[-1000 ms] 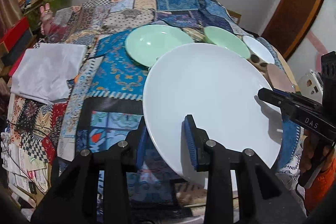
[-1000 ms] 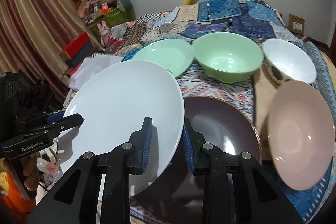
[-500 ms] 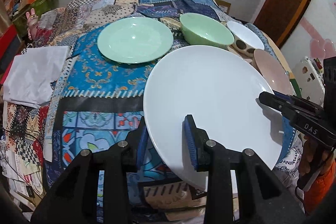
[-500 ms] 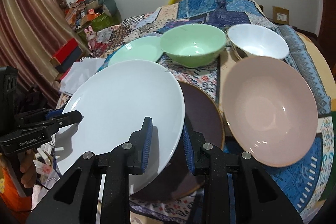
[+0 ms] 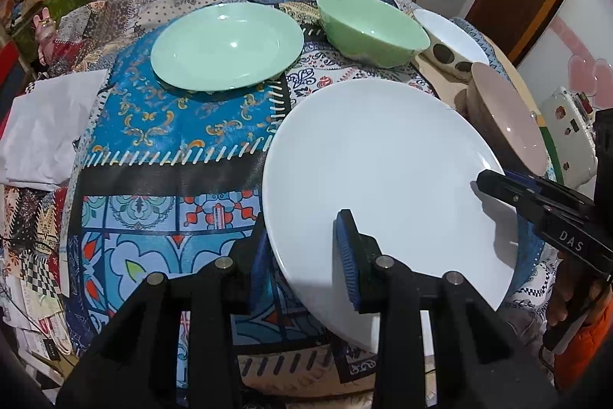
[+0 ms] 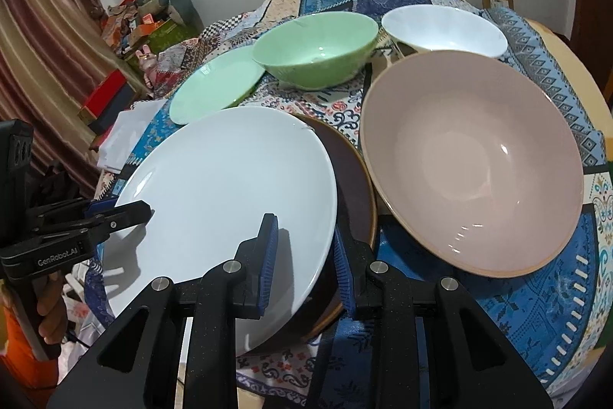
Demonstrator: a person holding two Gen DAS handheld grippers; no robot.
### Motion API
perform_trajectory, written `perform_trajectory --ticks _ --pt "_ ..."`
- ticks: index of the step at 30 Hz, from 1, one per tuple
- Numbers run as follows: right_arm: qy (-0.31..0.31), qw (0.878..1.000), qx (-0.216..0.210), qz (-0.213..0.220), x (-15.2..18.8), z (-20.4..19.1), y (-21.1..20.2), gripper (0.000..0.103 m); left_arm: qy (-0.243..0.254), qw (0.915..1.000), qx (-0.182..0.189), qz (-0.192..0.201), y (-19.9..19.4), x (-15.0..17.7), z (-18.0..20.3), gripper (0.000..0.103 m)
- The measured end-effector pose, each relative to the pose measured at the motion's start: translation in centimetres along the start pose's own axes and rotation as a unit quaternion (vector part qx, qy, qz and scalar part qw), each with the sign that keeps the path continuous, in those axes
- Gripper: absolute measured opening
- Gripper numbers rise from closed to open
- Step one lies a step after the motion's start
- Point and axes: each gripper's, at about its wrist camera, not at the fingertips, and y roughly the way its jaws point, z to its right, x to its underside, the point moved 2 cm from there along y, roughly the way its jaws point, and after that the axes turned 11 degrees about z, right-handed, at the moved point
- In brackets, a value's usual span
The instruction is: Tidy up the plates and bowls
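both tongs, left [image 5: 302,252] & right [image 6: 304,255], clenched on opposite rims of the white plate [image 6: 230,186], held tilted over the brown plate [image 6: 354,186]. pink bowl [image 6: 471,160] sits at 2 o'clock, right tongs nearer.

Readable text, two items only.

"DAS": white letters on the black body of the right claw [image 5: 494,183], seen from the left wrist view.

"GenRobot.AI": white letters on the black body of the left claw [image 6: 130,211], seen from the right wrist view.

Small labels on the boxes by the wall are too blurred to read.
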Motion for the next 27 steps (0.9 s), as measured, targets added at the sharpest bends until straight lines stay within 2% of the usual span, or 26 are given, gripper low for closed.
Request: perform_trajectory --ticks 27 --pt "-0.001 1.0 0.017 0.005 0.0 0.7 -0.1 0.027 -0.003 0.9998 0.007 -0.02 2.8 -0.3 0.5 0.035"
